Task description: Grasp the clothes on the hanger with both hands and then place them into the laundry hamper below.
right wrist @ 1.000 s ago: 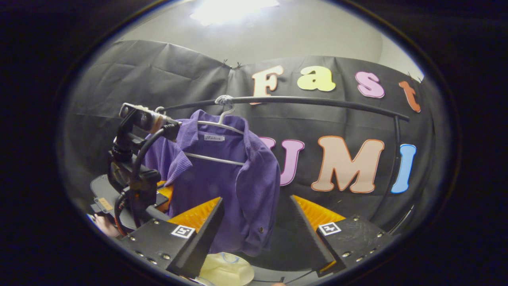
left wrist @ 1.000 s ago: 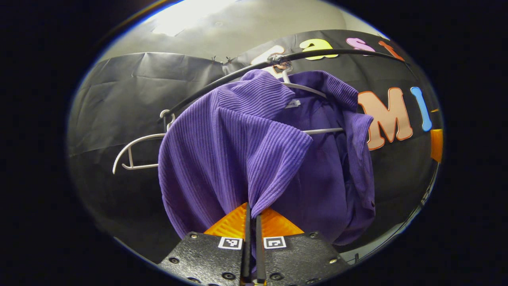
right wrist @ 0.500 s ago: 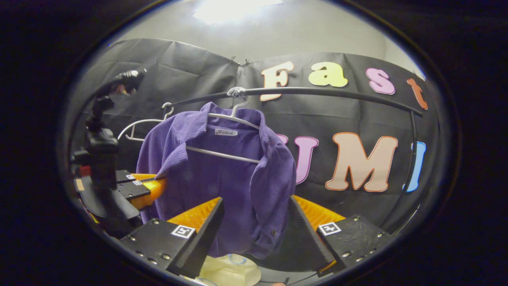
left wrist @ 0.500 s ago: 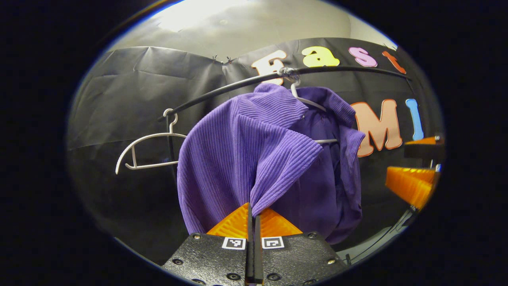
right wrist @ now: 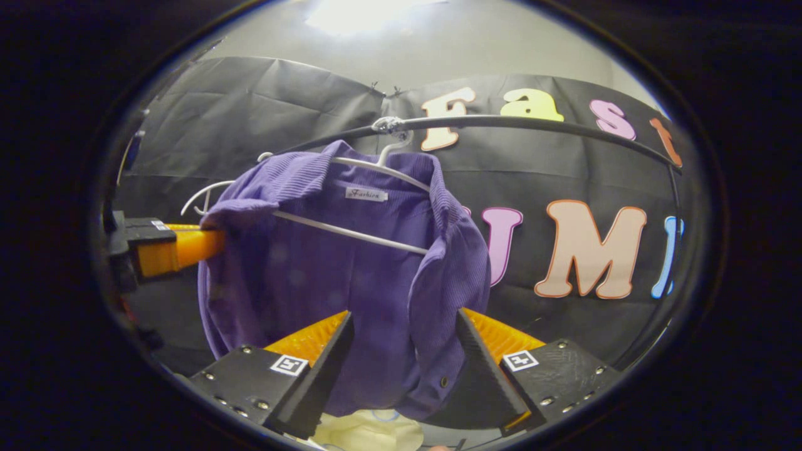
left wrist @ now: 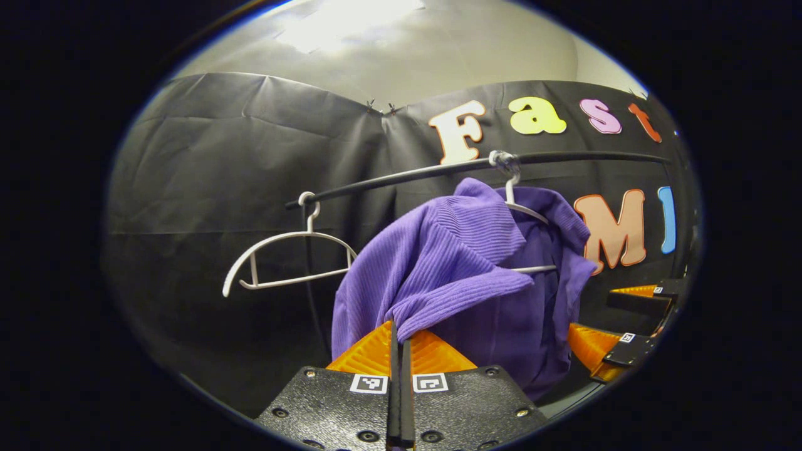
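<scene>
A purple ribbed shirt [left wrist: 476, 250] hangs from a white hanger [left wrist: 523, 210] on a black rail [left wrist: 407, 177]. My left gripper [left wrist: 399, 329] is shut on the shirt's collar flap, pulling it out sideways. In the right gripper view, that gripper [right wrist: 188, 243] holds the flap at the shirt's [right wrist: 326, 263] left side. My right gripper [right wrist: 404, 315] is open, and the shirt's hanging front edge lies between its fingers. The same gripper [left wrist: 617, 322] shows at the right of the left gripper view. A pale cream thing [right wrist: 369, 433] lies below the shirt, too cut off to tell if it is the hamper.
An empty white hanger [left wrist: 288, 257] hangs at the rail's left end, beside the shirt. The rail [right wrist: 532, 125] curves across in front of the black cloth wall, and a thin post [left wrist: 310, 275] drops from its left end.
My left gripper has drawn back with the collar flap, stretching the shirt's shoulder off the hanger. My right gripper has come closer, so the shirt's front edge now lies between its fingers.
</scene>
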Demonstrator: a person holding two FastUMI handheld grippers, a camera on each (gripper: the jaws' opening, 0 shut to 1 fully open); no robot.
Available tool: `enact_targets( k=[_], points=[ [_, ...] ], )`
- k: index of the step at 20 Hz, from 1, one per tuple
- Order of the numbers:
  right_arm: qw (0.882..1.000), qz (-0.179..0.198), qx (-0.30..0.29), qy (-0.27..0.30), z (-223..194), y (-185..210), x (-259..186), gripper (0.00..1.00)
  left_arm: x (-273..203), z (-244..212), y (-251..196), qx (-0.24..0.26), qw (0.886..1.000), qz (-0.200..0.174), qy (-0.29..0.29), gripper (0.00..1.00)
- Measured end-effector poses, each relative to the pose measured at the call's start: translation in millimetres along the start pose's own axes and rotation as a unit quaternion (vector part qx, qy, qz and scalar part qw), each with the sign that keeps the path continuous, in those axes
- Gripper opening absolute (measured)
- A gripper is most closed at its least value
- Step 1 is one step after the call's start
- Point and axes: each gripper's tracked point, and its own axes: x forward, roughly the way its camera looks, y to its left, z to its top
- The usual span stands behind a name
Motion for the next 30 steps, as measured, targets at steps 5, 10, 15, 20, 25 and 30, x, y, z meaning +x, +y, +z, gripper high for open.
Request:
enact_targets(
  k=[5,10,15,20,25,30],
  points=[
    [1.000,-0.020,-0.001,0.013,-14.5,-7.2,24.3,0.97,-3.9,19.8,16.9,-0.007,1.000,0.020,-0.020,0.00],
    [0.999,-0.027,0.001,0.020,-24.5,-12.7,50.9,0.97,-6.3,41.6,28.5,-0.017,0.998,0.037,-0.041,0.02],
    [0.999,-0.038,0.007,0.027,-32.4,-18.8,71.6,0.93,-8.8,66.4,45.0,-0.035,0.996,0.057,-0.061,0.01],
    [0.998,-0.046,0.010,0.038,-39.6,-24.8,81.3,0.96,-6.9,74.6,57.8,-0.034,0.994,0.071,-0.069,0.00],
    [0.998,-0.052,0.000,0.045,-43.4,-29.1,82.0,0.71,-4.0,76.0,62.6,-0.029,0.994,0.075,-0.069,0.00],
    [0.996,-0.082,-0.013,0.044,-42.5,-50.2,78.5,0.31,0.5,73.9,67.1,-0.028,0.994,0.078,-0.066,0.00]
  ],
)
